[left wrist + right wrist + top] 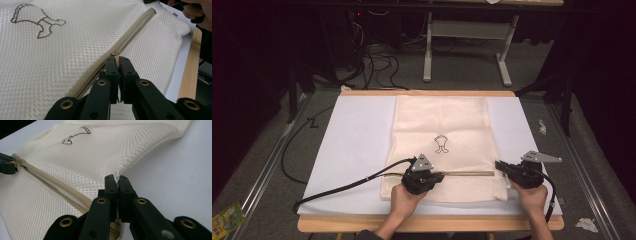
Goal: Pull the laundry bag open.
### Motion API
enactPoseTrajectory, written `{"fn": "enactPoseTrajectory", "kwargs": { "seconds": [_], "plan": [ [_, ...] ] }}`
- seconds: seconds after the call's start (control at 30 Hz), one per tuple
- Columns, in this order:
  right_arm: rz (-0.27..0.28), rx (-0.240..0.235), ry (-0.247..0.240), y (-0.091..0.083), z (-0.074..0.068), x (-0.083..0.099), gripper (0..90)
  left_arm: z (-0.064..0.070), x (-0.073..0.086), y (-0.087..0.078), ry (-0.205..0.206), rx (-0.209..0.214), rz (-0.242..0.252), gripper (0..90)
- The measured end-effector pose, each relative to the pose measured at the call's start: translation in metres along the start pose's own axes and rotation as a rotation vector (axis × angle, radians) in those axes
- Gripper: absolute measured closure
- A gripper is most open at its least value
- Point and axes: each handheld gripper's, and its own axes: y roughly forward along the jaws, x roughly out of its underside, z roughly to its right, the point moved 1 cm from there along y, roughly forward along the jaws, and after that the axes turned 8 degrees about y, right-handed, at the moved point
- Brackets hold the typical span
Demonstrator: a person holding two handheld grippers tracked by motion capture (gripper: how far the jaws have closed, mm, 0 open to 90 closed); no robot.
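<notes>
Mesh laundry bag (442, 145), cream, flat on white mat (357, 150) mid-table. Soft, light, floppy — likely bunches w/ any pull, so needs anchoring at one end. Tan zipper (469, 173) runs across near edge, part open toward R side. Small brown outline emblem (441, 144) at centre. L gripper (117, 61) jaws together, clamped on zipper pull (114, 53). R gripper (117, 180) jaws pinched on bag's corner edge by zip end. Best holds: pull tab + that corner seam.
</notes>
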Motion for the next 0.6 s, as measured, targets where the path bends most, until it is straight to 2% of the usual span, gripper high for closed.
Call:
{"fn": "enactPoseTrajectory", "kwargs": {
  "seconds": [0.2, 0.6],
  "plan": [
    [0.000, 0.005, 0.004, 0.000, 0.001, 0.001, 88.5, -0.002, 0.004, -0.001, -0.019, 0.000, 0.007, 86.8],
    [0.002, 0.005, -0.001, 0.000, 0.001, 0.000, 88.5, -0.005, 0.011, -0.008, -0.026, -0.009, 0.007, 86.7]
  ]
}}
